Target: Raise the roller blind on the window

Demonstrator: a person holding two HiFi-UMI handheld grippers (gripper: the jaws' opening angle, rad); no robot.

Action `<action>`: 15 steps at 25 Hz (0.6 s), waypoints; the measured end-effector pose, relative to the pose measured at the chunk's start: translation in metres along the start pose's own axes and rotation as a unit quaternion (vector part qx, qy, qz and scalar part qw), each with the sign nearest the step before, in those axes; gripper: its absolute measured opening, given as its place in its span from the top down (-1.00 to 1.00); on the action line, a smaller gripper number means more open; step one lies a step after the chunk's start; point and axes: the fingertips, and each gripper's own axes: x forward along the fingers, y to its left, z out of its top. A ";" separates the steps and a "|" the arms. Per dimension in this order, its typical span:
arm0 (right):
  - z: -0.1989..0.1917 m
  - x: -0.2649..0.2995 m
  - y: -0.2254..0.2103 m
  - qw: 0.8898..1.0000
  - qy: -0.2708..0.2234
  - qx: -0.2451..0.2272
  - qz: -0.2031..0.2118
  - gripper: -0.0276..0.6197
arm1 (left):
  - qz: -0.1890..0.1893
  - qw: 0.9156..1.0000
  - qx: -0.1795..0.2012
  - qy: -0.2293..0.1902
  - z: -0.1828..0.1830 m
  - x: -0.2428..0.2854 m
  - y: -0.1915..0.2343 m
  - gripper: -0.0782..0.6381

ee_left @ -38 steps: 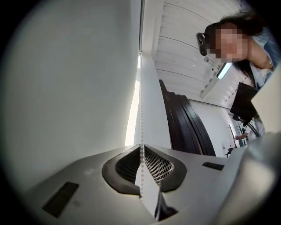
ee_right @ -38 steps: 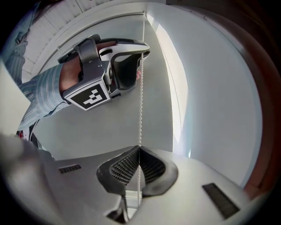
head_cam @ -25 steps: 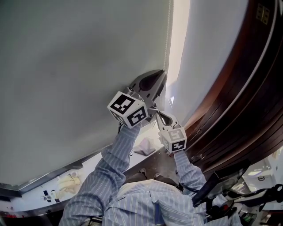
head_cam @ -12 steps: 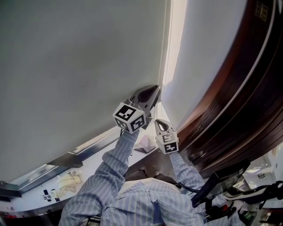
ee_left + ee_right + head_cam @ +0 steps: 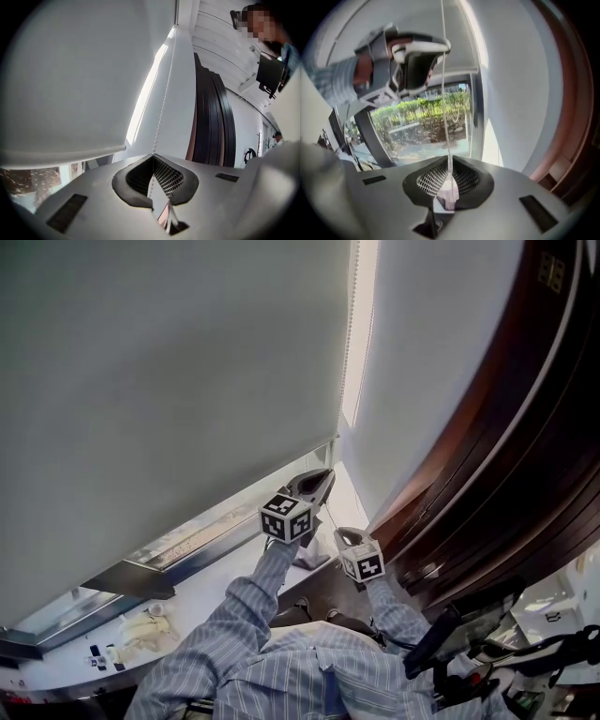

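Observation:
The grey roller blind [image 5: 169, 381] covers most of the window, and its bottom bar [image 5: 234, 512] hangs above a strip of bare glass. A white bead chain [image 5: 353, 324] runs down the blind's right edge. My left gripper [image 5: 322, 478] is shut on that chain [image 5: 164, 98], which enters its jaws [image 5: 152, 156] from above. Just below and to the right, my right gripper [image 5: 345, 536] is shut on the same chain [image 5: 445, 117]. In the right gripper view the chain stretches taut from my left gripper [image 5: 423, 50] down into the right jaws [image 5: 449, 164].
A white wall [image 5: 422, 362] and dark wooden panels [image 5: 497, 456] stand close on the right. The white sill [image 5: 202, 592] carries cloths [image 5: 141, 626] and small items. Greenery [image 5: 426, 117] shows through the glass. A person [image 5: 269, 42] stands behind, at the upper right of the left gripper view.
Both grippers have come down together with the chain in them. The blind's bottom bar has risen and more window glass shows beneath it.

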 end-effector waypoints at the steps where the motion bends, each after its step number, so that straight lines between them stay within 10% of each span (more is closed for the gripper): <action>1: 0.022 -0.011 -0.003 0.999 -0.035 0.008 0.006 0.87 | 0.001 1.000 0.002 0.004 0.001 0.000 0.003 0.76; 8: 0.271 -0.144 0.024 0.952 -0.290 -0.071 0.066 0.63 | 0.003 1.000 0.004 -0.010 0.004 -0.012 0.004 0.76; 15: 0.411 -0.195 0.049 0.914 -0.370 -0.145 0.085 0.61 | -0.001 1.000 0.001 -0.011 0.001 -0.014 -0.004 0.76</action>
